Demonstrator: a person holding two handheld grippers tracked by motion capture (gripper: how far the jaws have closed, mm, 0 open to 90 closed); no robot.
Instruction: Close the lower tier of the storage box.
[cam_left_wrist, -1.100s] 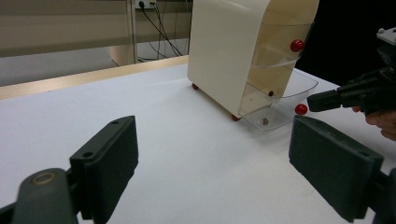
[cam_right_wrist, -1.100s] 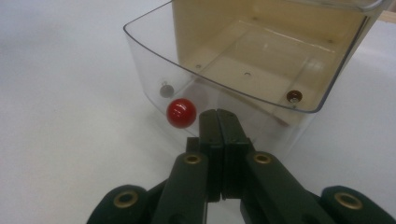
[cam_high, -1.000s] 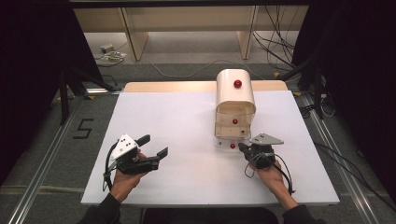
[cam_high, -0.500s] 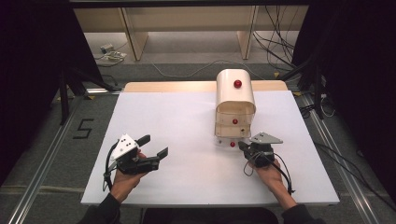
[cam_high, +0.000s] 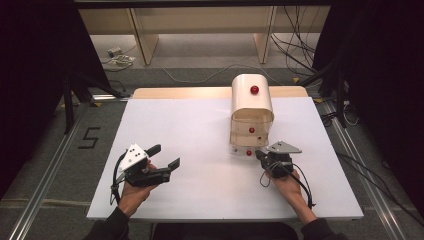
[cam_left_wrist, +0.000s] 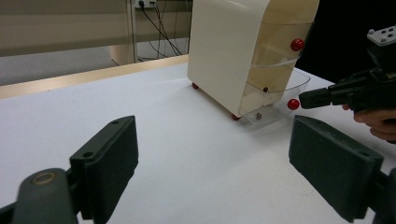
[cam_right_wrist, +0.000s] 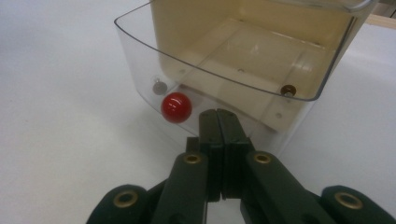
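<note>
White table top (cam_high: 200, 130) on a wooden bench, dark curtains either side, shelving and loose cables on the floor behind. Nearest, at the person's edge: left gripper (cam_high: 164, 157) held in the left hand (cam_high: 134, 192), lying low over the table, jaws spread wide with nothing between them; in the left gripper view both black pads (cam_left_wrist: 108, 161) stand far apart over bare table. Right gripper (cam_high: 260, 153) held in the right hand (cam_high: 287, 186), jaws pressed fully together, gripping nothing, tips just in front of the bottom drawer (cam_right_wrist: 233, 60). That clear plastic drawer is pulled partly out of the cream cabinet (cam_high: 251, 107); its red knob (cam_right_wrist: 176, 107) sits just left of the closed tips in the right gripper view, not touching. Drawer looks empty. Cabinet stands right of centre, towards the far edge, with another red knob (cam_high: 251, 130) on the drawer above and one (cam_high: 254, 89) on its rounded top.
</note>
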